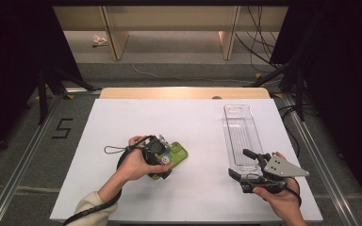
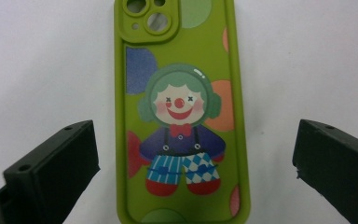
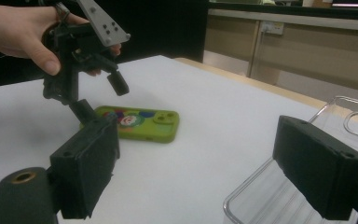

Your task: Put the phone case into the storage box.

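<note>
A green phone case (image 2: 182, 116) with a clown picture lies face down on the white table (image 1: 193, 122), left of the middle (image 1: 178, 154). My left gripper (image 1: 166, 158) hovers just above it, open, with one jaw on each side of the case and a clear gap to both long edges (image 2: 198, 140). In the right gripper view the case (image 3: 140, 123) lies flat under that left gripper (image 3: 101, 97). My right gripper (image 1: 242, 163) is open with nothing between its jaws (image 3: 205, 154), at the near end of a clear plastic tray (image 1: 239, 132).
The clear tray (image 3: 354, 121) runs lengthwise toward the table's far right and looks hollow and bare. A thin black strap loop (image 1: 113, 149) lies left of the left hand. A wooden strip (image 1: 184, 92) borders the far edge. Black stands flank the table.
</note>
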Available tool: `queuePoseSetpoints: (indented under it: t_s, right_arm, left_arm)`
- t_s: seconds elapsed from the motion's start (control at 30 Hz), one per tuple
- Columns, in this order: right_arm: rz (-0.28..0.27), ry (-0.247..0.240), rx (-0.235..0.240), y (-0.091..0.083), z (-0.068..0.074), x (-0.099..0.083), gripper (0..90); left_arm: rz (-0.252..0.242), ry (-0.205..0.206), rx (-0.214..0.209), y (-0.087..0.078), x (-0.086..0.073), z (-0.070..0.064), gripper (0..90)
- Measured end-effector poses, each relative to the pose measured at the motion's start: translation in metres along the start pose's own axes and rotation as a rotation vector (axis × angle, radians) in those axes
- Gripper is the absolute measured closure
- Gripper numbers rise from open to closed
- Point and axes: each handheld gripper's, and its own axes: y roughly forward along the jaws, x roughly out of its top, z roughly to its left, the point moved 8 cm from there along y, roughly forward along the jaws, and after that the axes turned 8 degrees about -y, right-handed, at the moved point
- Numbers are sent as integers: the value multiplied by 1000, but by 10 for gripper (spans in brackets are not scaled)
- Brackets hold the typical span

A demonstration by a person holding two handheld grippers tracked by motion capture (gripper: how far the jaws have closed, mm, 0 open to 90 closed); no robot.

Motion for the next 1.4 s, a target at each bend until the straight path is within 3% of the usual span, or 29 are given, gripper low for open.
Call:
queuePoseSetpoints:
  t_s: [0.2, 0.53, 0.83, 1.4]
  right_arm:
    - [-1, 2, -2, 0, 0, 0, 157]
    - [-1, 3, -1, 0, 0, 0, 157]
    - [-4, 2, 2, 1, 1, 1, 157]
    - [-5, 1, 3, 1, 1, 1, 157]
  left_arm:
    - [45, 36, -18, 8, 2, 3, 0]
    - [69, 40, -30, 16, 2, 5, 5]
    - [108, 57, -15, 21, 1, 9, 9]
    - [151, 44, 6, 27, 5, 10, 20]
